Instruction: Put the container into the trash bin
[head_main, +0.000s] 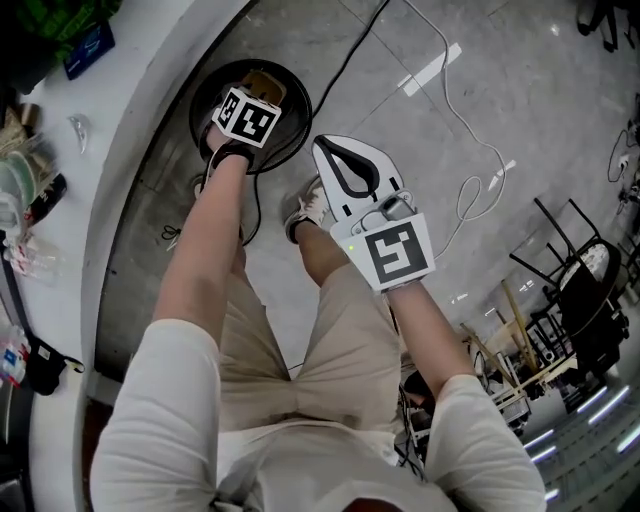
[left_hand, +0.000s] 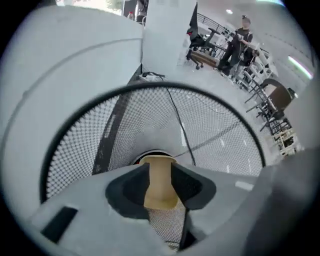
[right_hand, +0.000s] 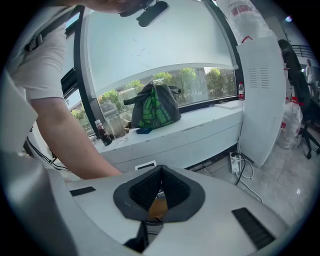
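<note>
A black mesh trash bin (head_main: 203, 92) stands on the floor by my feet. My left gripper, seen by its marker cube (head_main: 247, 115), hangs straight over the bin's mouth and points down into it. In the left gripper view the jaws of my left gripper (left_hand: 159, 167) stand apart, and the tan container (left_hand: 160, 187) shows in the gap, with the bin's mesh (left_hand: 215, 135) all round it. A tan edge (head_main: 264, 84) peeks out past the cube. My right gripper (head_main: 323, 144) hovers beside the bin, tips together and empty; its pads meet in the right gripper view (right_hand: 159, 170).
A white curved counter (head_main: 70, 230) with small items runs along the left. Cables (head_main: 470, 130) trail over the grey floor, and chairs (head_main: 580, 280) stand at the right. My shoes (head_main: 305, 212) are next to the bin. A green bag (right_hand: 152, 107) sits on the window ledge.
</note>
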